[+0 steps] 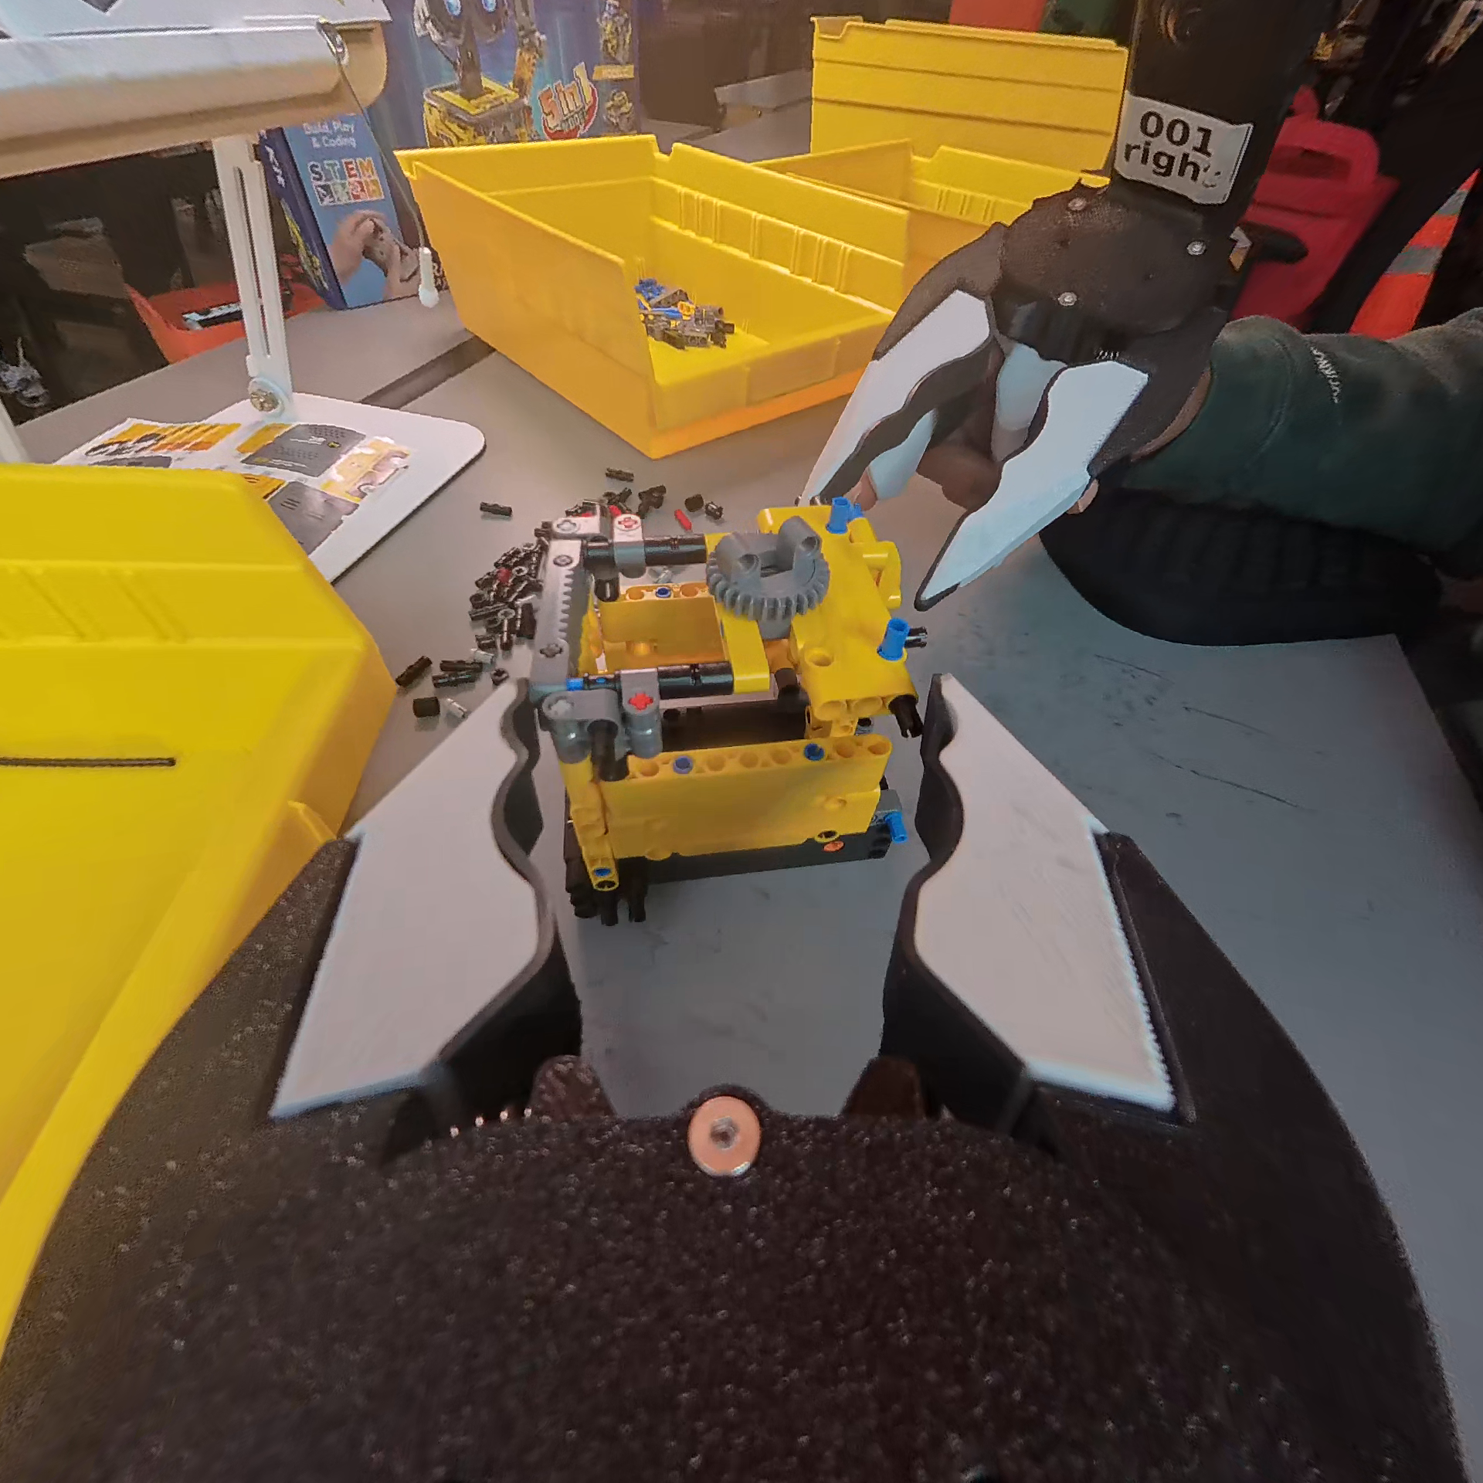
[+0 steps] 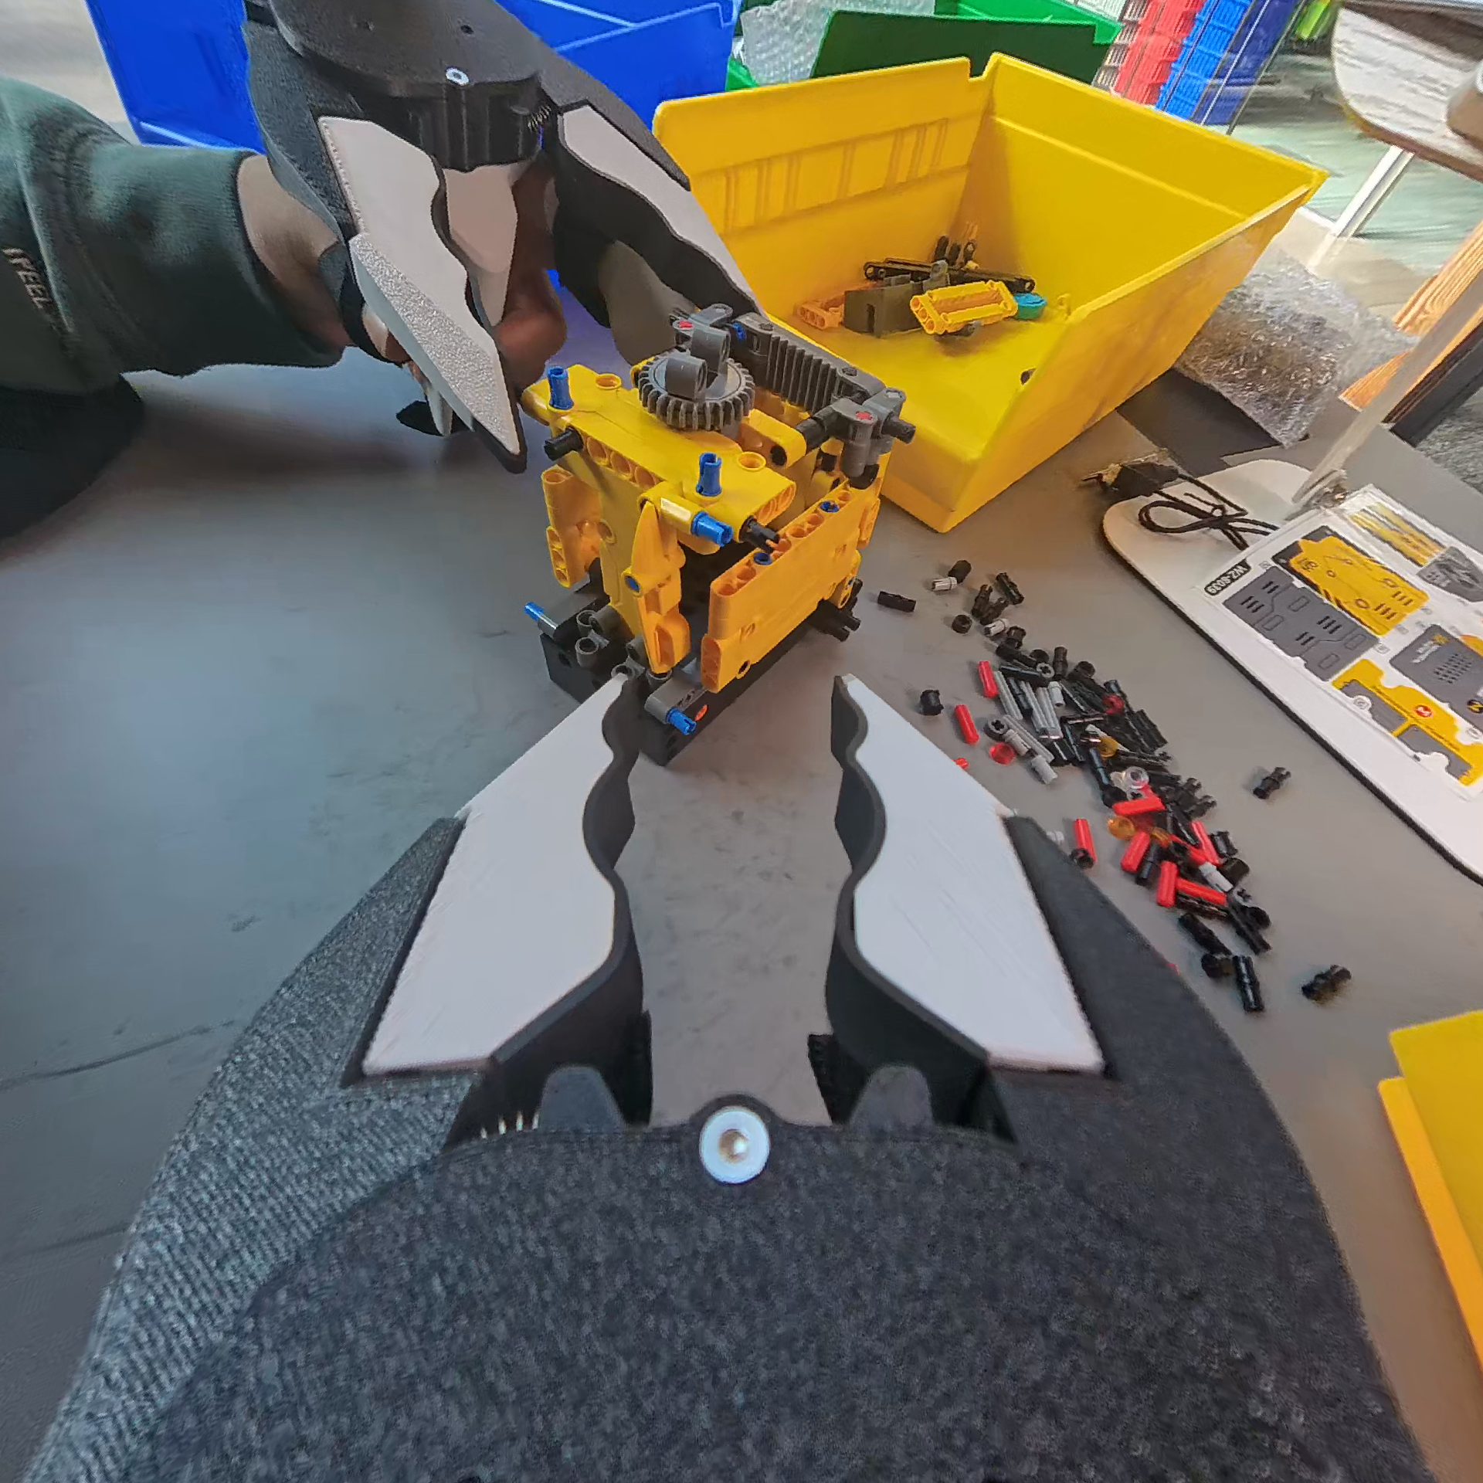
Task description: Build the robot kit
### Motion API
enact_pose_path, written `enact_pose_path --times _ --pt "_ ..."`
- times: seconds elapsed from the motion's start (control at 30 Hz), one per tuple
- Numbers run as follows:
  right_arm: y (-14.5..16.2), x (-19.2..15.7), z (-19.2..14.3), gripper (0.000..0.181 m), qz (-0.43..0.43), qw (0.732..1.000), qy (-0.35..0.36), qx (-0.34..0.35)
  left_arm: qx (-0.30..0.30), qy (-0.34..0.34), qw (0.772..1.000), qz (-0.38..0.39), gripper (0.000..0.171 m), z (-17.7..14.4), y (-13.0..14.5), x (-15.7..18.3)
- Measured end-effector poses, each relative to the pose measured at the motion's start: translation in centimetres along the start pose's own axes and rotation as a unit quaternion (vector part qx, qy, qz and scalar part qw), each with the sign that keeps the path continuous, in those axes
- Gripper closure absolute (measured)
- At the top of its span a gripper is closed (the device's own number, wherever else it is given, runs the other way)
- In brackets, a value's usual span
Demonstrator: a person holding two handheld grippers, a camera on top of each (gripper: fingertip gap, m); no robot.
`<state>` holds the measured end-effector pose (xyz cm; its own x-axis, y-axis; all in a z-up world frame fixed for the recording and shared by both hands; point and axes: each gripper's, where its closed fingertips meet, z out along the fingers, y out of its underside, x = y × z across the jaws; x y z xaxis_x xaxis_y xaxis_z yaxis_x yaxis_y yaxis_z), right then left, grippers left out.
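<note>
The grey worktop (image 1: 1123, 762) carries everything. A yellow bin (image 2: 1123, 201) holding a few loose parts stands just beside the brick model (image 1: 722, 770), on the side away from the right gripper. A second yellow bin (image 1: 522, 265) sits farther off, beyond the model as the left gripper sees it. A printed instruction sheet (image 2: 1324, 610) lies near the model, with a scatter of small black, red and grey pins (image 2: 1123, 762) between the two.

The model stands upright on its black base, a squarish yellow block about as tall as it is wide. The left gripper (image 1: 726, 690) is spread wide and brackets its upper part, one fingertip at either flank, so the model lies straight ahead between the jaws. The tips sit very close against the sides. Whether they press it or only stand beside it cannot be settled.

The right gripper (image 2: 730, 686) is partly open and holds nothing. It faces the model from the opposite side. Its depth is hard to read: its own view shows the tips short of the black base, while the left wrist view puts one tip just beside a blue pin (image 1: 839, 512) at the top corner.

A grey gear (image 1: 766, 578) lies flat on top, next to a toothed grey rack (image 2: 802, 365) along one top edge. The model's interior and underside are hidden.
</note>
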<state>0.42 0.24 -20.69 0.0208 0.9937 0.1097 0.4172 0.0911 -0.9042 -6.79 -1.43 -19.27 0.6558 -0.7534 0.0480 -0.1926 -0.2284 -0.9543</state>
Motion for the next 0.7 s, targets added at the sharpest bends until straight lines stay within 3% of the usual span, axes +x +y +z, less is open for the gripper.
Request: enact_pose_path --times 0.3,0.53,0.7 --pt "0.0 0.5 -0.3 0.132 0.000 1.000 0.010 0.002 0.014 0.018 1.000 0.000 0.076 0.6 -0.3 -0.6" --pt "0.6 1.0 -0.4 0.128 -0.001 1.000 0.019 -0.008 0.022 -0.017 1.000 0.004 0.082 -0.6 -0.4 -1.2" --pt "1.1 4.6 -1.9 0.128 0.012 0.997 0.078 -0.014 0.065 -0.085 0.994 -0.009 0.098 -3.1 -1.9 -2.9"
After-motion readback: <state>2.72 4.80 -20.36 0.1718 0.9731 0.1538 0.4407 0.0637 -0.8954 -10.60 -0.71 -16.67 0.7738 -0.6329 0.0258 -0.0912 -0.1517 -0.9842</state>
